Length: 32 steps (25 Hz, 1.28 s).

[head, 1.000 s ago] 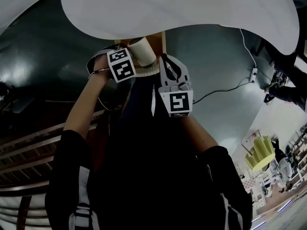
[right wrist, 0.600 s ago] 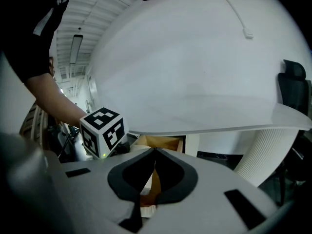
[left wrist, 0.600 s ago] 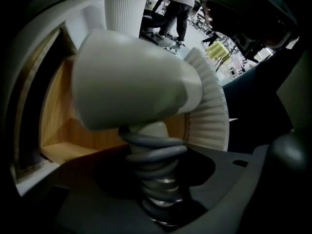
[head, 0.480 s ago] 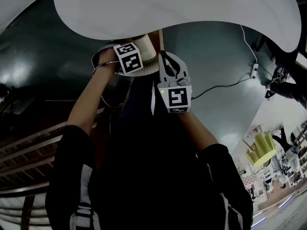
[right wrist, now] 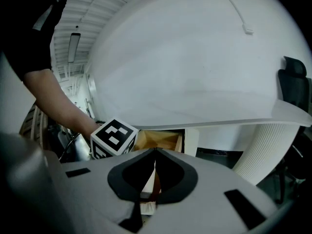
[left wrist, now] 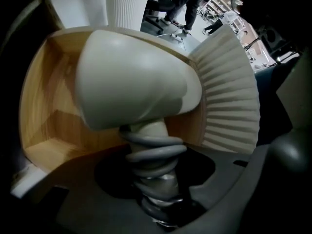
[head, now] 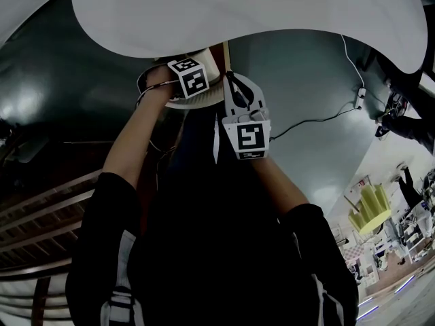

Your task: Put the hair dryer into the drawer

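The cream hair dryer (left wrist: 134, 79) fills the left gripper view, its handle wound with grey cord (left wrist: 153, 152). My left gripper (left wrist: 156, 152) is shut on that handle and points steeply down into the open wooden drawer (left wrist: 46, 123). In the head view the left gripper's marker cube (head: 189, 79) sits just under the white table's edge, with a bit of the dryer (head: 209, 61) showing beside it. My right gripper (right wrist: 155, 151) is shut with nothing in it, close to the right of the left one and in front of the drawer (right wrist: 161, 140).
The white tabletop (head: 258, 12) overhangs the drawer. A white ribbed panel (left wrist: 229, 101) stands at the drawer's right side. A white cable with a plug (head: 319, 117) lies on the dark floor, and a person (left wrist: 187, 6) stands in the background.
My left gripper has sunk with the hair dryer toward the drawer under the table edge, so less of the dryer shows in the head view. The right gripper has barely moved.
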### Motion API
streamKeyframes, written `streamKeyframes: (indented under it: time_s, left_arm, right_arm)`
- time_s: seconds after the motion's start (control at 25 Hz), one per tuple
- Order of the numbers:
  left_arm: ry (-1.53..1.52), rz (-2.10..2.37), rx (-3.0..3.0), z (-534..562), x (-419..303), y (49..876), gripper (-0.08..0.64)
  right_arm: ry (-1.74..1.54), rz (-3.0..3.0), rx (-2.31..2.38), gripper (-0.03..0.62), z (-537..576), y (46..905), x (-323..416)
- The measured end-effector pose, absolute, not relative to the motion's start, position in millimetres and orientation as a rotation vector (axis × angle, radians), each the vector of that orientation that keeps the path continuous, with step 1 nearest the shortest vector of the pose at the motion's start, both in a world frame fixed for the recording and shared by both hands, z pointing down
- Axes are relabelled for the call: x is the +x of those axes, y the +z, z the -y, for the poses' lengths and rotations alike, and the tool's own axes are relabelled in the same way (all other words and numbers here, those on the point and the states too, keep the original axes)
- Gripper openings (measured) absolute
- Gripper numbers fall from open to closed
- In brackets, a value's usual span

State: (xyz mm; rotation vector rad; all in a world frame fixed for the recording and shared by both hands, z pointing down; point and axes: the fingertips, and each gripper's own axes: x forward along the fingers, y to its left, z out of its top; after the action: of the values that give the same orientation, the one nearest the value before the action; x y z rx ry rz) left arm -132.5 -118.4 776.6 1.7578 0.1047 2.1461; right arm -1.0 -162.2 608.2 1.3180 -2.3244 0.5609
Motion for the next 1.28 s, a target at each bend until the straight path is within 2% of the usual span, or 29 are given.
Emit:
streamKeyframes:
  time_s: [0.6,0.64,0.72,0.96,1.28]
  left_arm:
    - [2.071,-0.010,1.685,117,-135,789,0.249]
    - [2.057,-0.012,1.691,117,-135,789,0.257]
    - [2.036,-0.022,1.697,115,-134,788,0.319]
    - [1.999,0.030,1.758,115,-127,782,0.372]
    - [2.011,0.215,1.908,135,-119,743,0.376]
  right_arm:
    - [0.575,2.343,1.312,0.025,158,606,-7]
    - [0.577,2.342,1.315,0.025,157,607,-6]
    - [0.577,2.340,1.317,0.025,156,608,-5]
    - [0.564,2.349,1.307,0.025,149,607,-3]
    - [0.502,2.385,1.291,0.025,143,583,-11]
